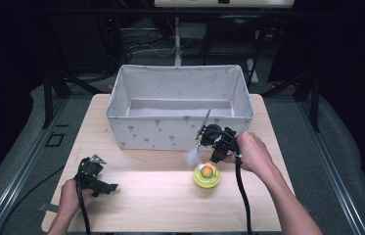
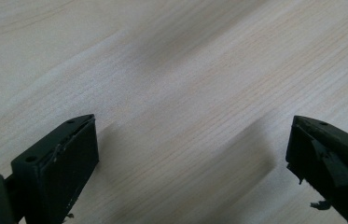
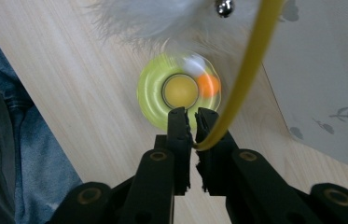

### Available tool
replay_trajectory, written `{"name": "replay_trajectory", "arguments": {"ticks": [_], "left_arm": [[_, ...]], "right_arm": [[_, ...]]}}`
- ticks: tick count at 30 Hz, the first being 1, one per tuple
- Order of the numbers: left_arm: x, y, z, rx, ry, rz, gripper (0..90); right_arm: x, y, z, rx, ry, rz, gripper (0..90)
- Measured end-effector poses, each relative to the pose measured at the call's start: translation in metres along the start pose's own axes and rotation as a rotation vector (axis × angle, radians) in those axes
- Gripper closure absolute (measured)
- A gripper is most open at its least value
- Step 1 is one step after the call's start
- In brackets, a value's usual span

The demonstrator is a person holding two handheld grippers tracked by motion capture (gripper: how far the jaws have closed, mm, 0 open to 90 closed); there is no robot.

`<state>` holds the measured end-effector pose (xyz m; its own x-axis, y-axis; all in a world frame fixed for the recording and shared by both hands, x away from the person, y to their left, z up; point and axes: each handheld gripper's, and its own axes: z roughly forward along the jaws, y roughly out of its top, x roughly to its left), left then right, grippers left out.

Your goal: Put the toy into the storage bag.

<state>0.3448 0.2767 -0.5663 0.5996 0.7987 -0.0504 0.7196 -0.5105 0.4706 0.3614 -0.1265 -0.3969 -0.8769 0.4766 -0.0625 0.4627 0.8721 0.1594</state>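
Note:
A round yellow-green toy base with an orange ball on its ring lies on the wooden table, in front of the fabric box. My right gripper hovers just above it, pointing down. Its jaws are shut on a thin yellow rod that curves up and away. A white feather tuft and a small metal bell hang near the rod's far end. My left gripper rests low at the table's front left, and its jaws are open over bare wood.
A large light-grey fabric box with a small printed pattern stands at the back of the table, its inside bare. In the right gripper view a denim-clad leg lies past the table edge. Dark floor and stand legs surround the table.

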Motion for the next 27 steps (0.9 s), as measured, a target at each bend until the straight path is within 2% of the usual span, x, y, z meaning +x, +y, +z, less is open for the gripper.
{"name": "replay_trajectory", "arguments": {"ticks": [4, 9, 14, 27], "left_arm": [[0.000, 0.000, 0.000, 0.001, 0.001, 0.002, 2.6], [0.000, 0.000, 0.000, -0.003, 0.000, -0.001, 2.7], [0.000, 0.000, 0.000, -0.001, 0.002, 0.001, 2.7], [0.000, 0.000, 0.000, -0.003, -0.003, -0.004, 2.7]], "right_arm": [[0.002, 0.003, 0.001, 0.008, -0.001, -0.007, 87.6], [0.003, 0.005, -0.001, -0.014, 0.018, -0.001, 87.8], [0.004, 0.005, -0.002, -0.016, 0.016, -0.001, 87.9], [0.004, 0.005, -0.017, -0.041, 0.015, 0.003, 87.9]]}}
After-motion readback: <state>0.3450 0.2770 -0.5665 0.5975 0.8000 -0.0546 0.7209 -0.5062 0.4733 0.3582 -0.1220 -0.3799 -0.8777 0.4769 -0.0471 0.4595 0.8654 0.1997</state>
